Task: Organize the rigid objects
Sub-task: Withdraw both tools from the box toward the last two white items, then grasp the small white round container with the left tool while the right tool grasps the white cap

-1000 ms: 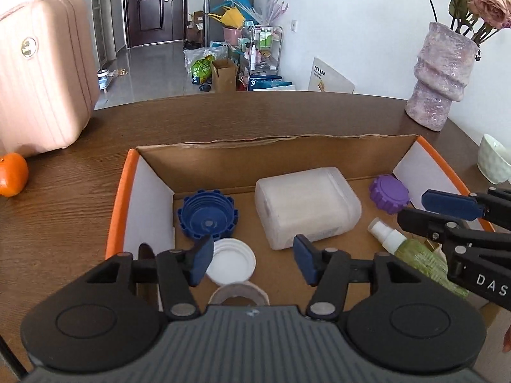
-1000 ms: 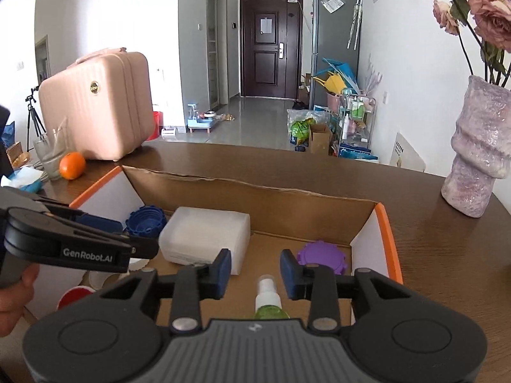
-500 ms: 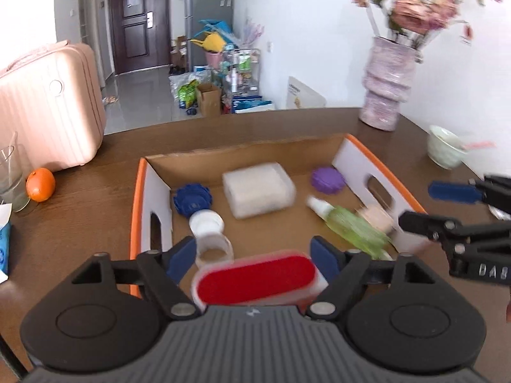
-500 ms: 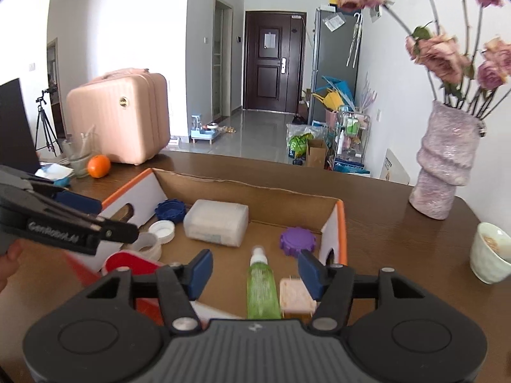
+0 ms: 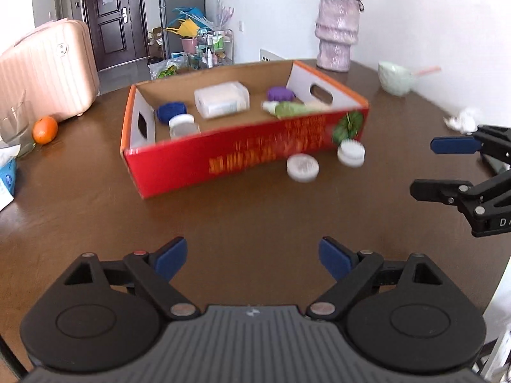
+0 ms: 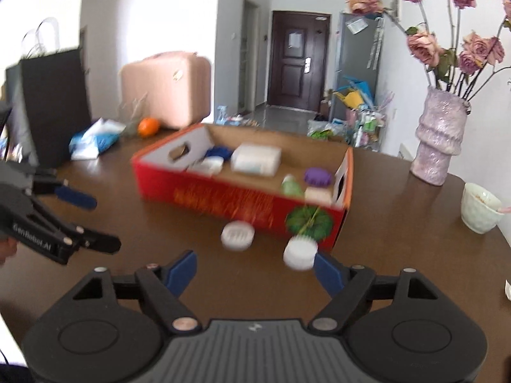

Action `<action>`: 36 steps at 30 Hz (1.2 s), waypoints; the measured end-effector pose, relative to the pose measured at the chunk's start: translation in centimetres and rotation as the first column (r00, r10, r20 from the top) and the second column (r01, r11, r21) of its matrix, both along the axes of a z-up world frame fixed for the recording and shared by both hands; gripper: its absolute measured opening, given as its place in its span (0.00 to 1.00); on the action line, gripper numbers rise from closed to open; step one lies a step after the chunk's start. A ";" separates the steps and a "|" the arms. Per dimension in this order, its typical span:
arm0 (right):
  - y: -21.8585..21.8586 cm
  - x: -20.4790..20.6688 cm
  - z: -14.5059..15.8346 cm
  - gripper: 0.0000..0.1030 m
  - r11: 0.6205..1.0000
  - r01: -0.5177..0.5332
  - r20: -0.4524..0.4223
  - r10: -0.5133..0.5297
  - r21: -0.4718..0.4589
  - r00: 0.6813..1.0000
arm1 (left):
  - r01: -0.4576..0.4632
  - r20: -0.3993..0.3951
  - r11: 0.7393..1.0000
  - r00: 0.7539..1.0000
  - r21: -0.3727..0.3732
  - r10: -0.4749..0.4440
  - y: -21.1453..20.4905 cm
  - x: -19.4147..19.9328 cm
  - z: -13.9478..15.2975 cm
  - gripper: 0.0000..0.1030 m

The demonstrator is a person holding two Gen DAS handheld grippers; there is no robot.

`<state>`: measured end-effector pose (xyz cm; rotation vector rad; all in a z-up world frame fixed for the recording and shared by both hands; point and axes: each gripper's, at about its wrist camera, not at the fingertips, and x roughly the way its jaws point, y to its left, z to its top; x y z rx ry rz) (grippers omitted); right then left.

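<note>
A red cardboard box [image 5: 223,159] [image 6: 207,194] stands on the brown table. Inside it lie a blue cap [image 5: 171,111], a white cap [image 5: 181,120], a clear plastic container [image 5: 222,99] [image 6: 255,159], a purple cap [image 5: 279,93] [image 6: 317,177] and a green spray bottle [image 5: 290,108] [image 6: 291,186]. Two white caps [image 5: 302,168] [image 5: 350,153] [image 6: 238,235] [image 6: 300,252] rest on the table before the box's front wall. My left gripper [image 5: 252,252] [image 6: 105,223] and right gripper [image 6: 254,265] [image 5: 423,166] hover short of the box, jaws opening, nothing between them.
A lilac vase [image 5: 337,41] [image 6: 439,146] with flowers and a pale bowl [image 5: 394,78] [image 6: 480,207] stand at the right. An orange [image 5: 44,130], a glass [image 5: 12,127], a pink suitcase [image 5: 48,73] and a black bag [image 6: 54,102] are at the left. Crumpled tissue [image 5: 461,119] lies far right.
Both grippers have drawn back out of the box toward the table's near side, and their jaws have spread wider. The box's red front and two white caps have come into view.
</note>
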<state>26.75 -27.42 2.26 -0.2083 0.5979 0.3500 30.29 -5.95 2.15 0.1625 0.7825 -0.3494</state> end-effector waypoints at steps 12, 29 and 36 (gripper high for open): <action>-2.8 -2.4 -2.2 0.81 0.996 0.030 -0.073 -0.025 0.078 0.997 | 0.001 -0.013 1.000 1.000 -0.001 -0.001 -0.7 -1.3 -1.4 0.90; -3.9 6.1 -4.4 0.79 0.991 0.081 -0.099 -0.070 0.109 0.993 | 0.041 -0.016 0.999 0.999 0.017 -0.041 -6.1 5.9 -3.7 0.77; -3.2 10.8 -5.6 0.68 0.990 0.083 -0.106 -0.072 0.110 0.992 | 0.041 0.010 0.998 0.999 0.039 -0.042 -7.5 8.2 -4.6 0.75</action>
